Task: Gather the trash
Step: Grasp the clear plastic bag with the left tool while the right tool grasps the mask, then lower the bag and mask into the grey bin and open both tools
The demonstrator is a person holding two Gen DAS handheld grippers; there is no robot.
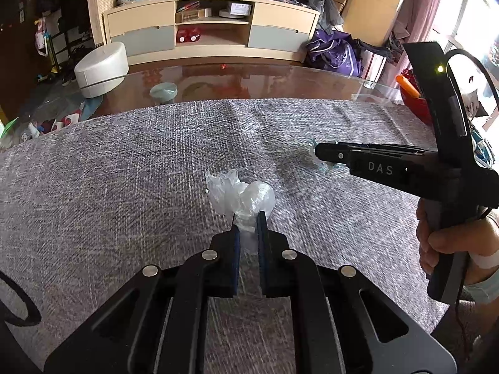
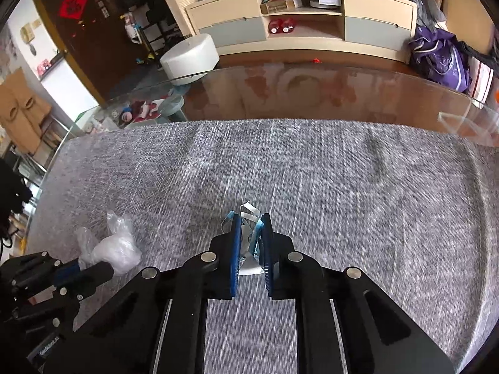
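Observation:
My left gripper (image 1: 247, 218) is shut on a crumpled clear plastic bag (image 1: 240, 196), held just above the grey woven cloth (image 1: 124, 171). The bag also shows in the right wrist view (image 2: 115, 246), pinched by the left gripper (image 2: 93, 268) at lower left. My right gripper (image 2: 251, 218) is shut on a crumpled blue and white wrapper (image 2: 249, 237). In the left wrist view the right gripper (image 1: 318, 154) comes in from the right with bits of the wrapper (image 1: 321, 166) sticking out at its tip.
The cloth covers a glass-topped table (image 1: 249, 81). A pale green bowl (image 1: 163, 91) stands on the glass beyond the cloth. A clear acrylic piece (image 2: 461, 127) sits at the far right edge. A red bowl with an orange object (image 1: 411, 93) is at the right. A white round stool (image 1: 101, 68) stands on the floor.

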